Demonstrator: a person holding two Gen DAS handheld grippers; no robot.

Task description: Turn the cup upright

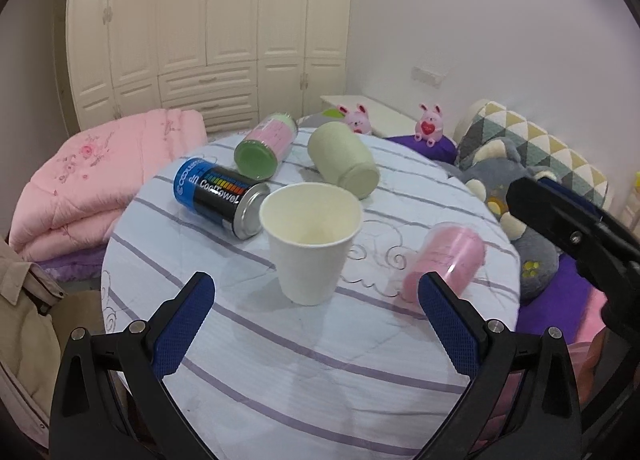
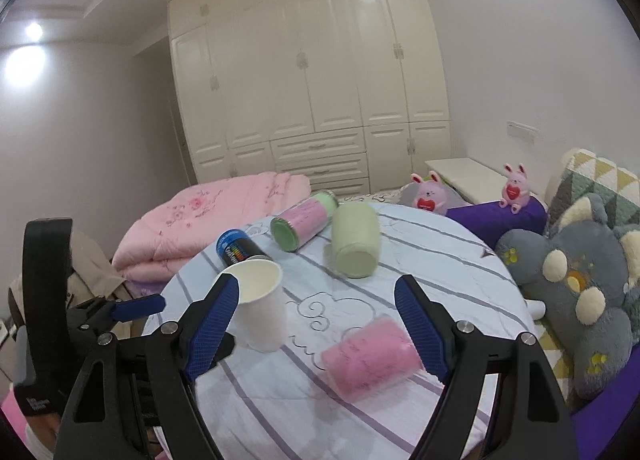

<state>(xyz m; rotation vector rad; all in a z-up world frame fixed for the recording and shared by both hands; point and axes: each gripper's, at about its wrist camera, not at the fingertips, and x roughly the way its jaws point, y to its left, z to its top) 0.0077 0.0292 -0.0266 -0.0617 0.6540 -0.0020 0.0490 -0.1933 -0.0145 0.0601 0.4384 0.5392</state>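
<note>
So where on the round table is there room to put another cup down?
The near part of the table, between the white paper cup and the front edge, is bare striped cloth. A smaller gap lies between that cup and the pink cup on its side. The far side is crowded: the blue-black can, pink-green canister and pale green cup lie close together.

Both the left gripper (image 1: 316, 324) and right gripper (image 2: 316, 326) are black plastic with silver screws and textured blue finger pads (image 1: 182, 330).

Striped round table (image 1: 320, 360) carries an upright paper cup (image 1: 312, 244) and four toppled containers.
</note>
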